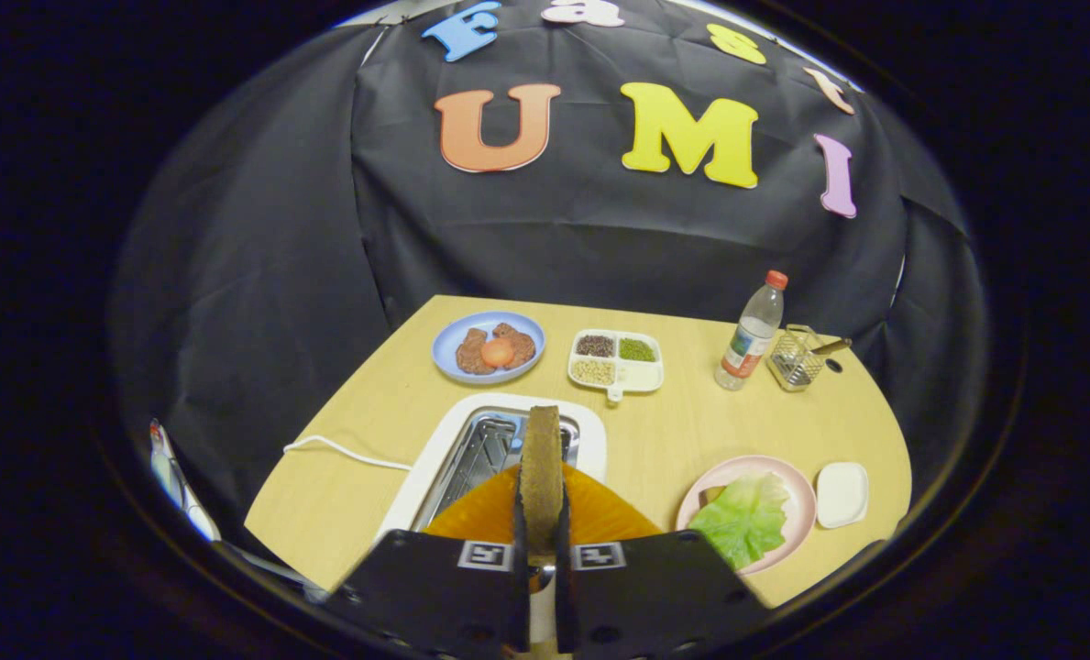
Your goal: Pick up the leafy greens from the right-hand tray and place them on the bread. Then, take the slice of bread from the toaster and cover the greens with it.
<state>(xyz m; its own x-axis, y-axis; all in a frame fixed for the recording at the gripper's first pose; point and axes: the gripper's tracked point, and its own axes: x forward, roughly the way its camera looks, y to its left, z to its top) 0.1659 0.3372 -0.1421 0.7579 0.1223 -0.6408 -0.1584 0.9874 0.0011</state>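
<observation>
My gripper (541,524) is shut on a brown slice of bread (541,463), held upright and edge-on between both fingers. It hangs over the white toaster (434,458), whose metal slots lie just beyond the fingers. To the right of the fingers a pink plate (787,475) carries the leafy greens (744,521). A corner of another bread slice (711,496) peeks out from under the leaf's left side.
An orange ribbed tray (600,513) lies under the fingers, near the toaster. Farther back stand a blue plate of patties (448,344), a white divided dish (645,376), a water bottle (749,339) and a wire basket (794,362). A small white dish (842,495) sits beside the pink plate. A white cord (343,451) runs left.
</observation>
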